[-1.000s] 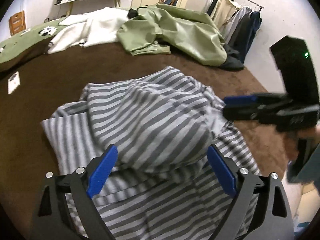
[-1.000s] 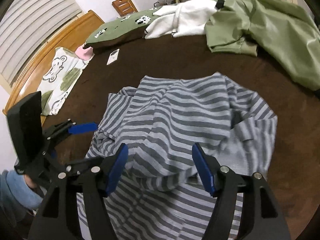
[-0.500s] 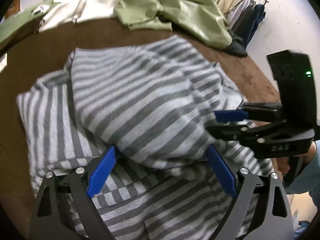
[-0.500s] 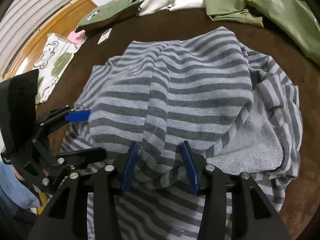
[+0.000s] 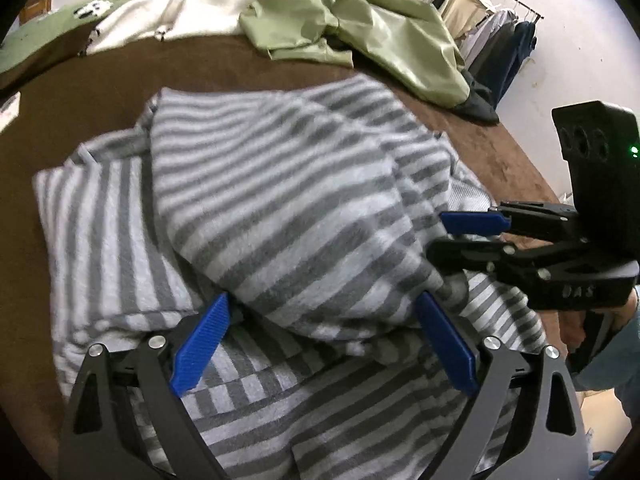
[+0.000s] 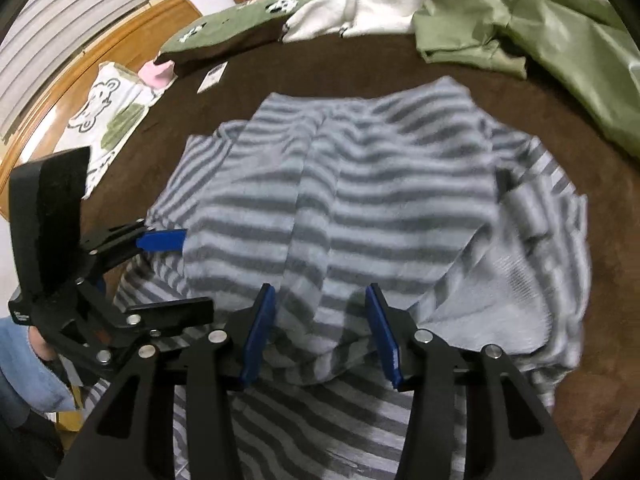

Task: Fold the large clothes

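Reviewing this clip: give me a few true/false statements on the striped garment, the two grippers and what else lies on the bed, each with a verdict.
1. The striped garment lies on a brown bedcover. True.
2. The left gripper is shut flat on itself. False: its blue fingers stand wide apart around a raised fold.
3. The right gripper has striped fabric between its fingers. True.
4. A red jacket lies beyond the garment. False: it is a green jacket.
5. Clothes hang on a rack by the wall. True.
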